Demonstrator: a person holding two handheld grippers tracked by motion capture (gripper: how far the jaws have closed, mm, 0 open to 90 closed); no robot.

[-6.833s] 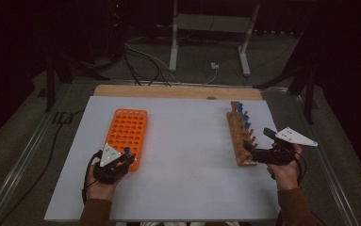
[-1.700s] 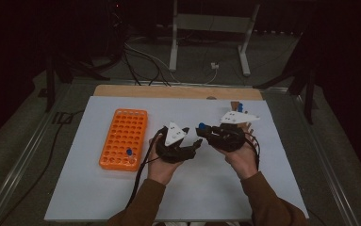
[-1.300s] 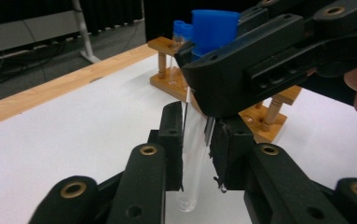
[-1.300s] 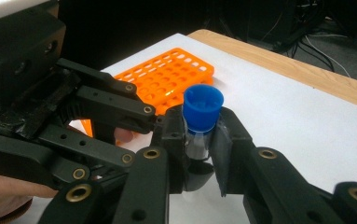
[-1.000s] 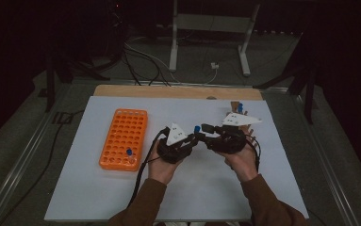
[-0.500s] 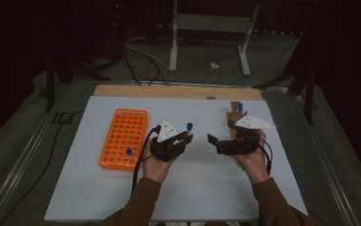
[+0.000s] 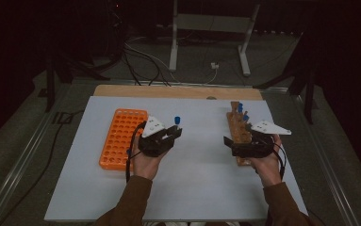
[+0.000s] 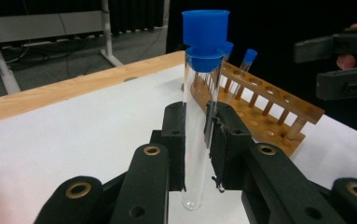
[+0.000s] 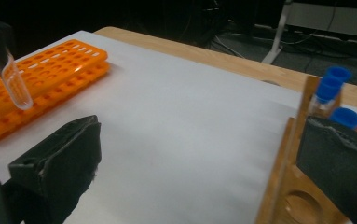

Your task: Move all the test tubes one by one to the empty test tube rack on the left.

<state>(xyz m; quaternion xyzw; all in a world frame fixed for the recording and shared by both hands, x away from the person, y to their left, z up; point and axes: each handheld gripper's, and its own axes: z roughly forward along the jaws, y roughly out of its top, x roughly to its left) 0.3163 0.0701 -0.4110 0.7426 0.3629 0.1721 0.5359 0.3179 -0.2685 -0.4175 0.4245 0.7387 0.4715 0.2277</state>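
between left gripper point(image 8: 195, 154) pads: tube point(image 8: 198, 135) (base blurred)

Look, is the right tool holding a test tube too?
No, the right tool is open with nothing between its jaws; the blue-capped test tube is in the left tool.

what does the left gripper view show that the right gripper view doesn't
Left gripper view: the left claw clamped on an upright clear test tube with its blue cap, and the wooden rack's full row of holes. Right gripper view: the open right claw and the orange rack. Both share the white table, wooden rack and blue-capped tubes.
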